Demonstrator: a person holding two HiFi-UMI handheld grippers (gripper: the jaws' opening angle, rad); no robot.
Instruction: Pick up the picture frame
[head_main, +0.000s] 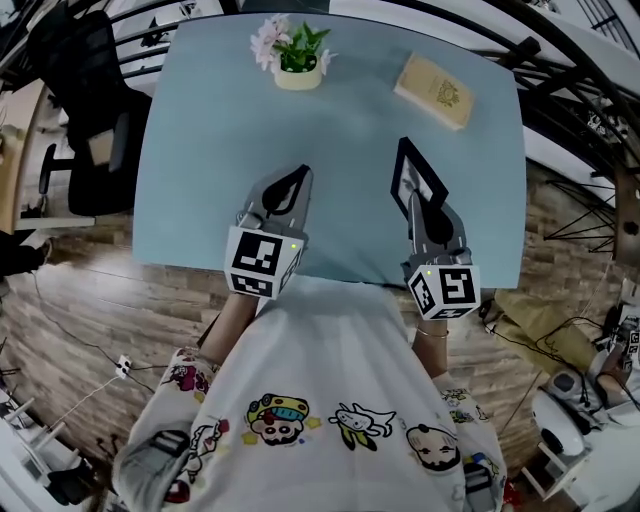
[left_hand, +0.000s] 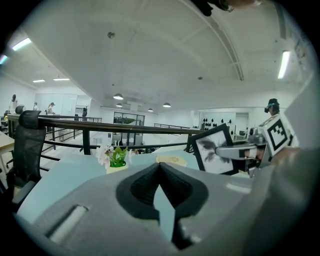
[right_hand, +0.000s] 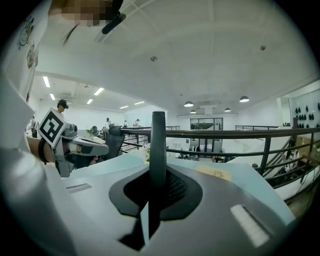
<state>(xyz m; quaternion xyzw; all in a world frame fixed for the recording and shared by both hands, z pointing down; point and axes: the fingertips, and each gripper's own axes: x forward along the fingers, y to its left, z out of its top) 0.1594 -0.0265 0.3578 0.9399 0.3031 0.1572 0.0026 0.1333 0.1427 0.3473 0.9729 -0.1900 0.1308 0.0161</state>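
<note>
The right hand-held gripper (head_main: 418, 208) is clamped on the edge of the picture frame (head_main: 414, 176), which stands upright in its jaws over the near right part of the bench (head_main: 200, 150). The lift should go best with a firm pinch and a level wrist, so the thin frame does not swing. The left hand-held gripper (head_main: 298, 176) is closed and empty, and the only container, a small pot (head_main: 297, 77) at the far edge, holds a green plant with pale flowers.

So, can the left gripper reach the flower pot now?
Probably yes: bare table lies between the left gripper and the pot, and the frame stands aside in the right gripper. The left jaws, shut, would have to open.
</note>
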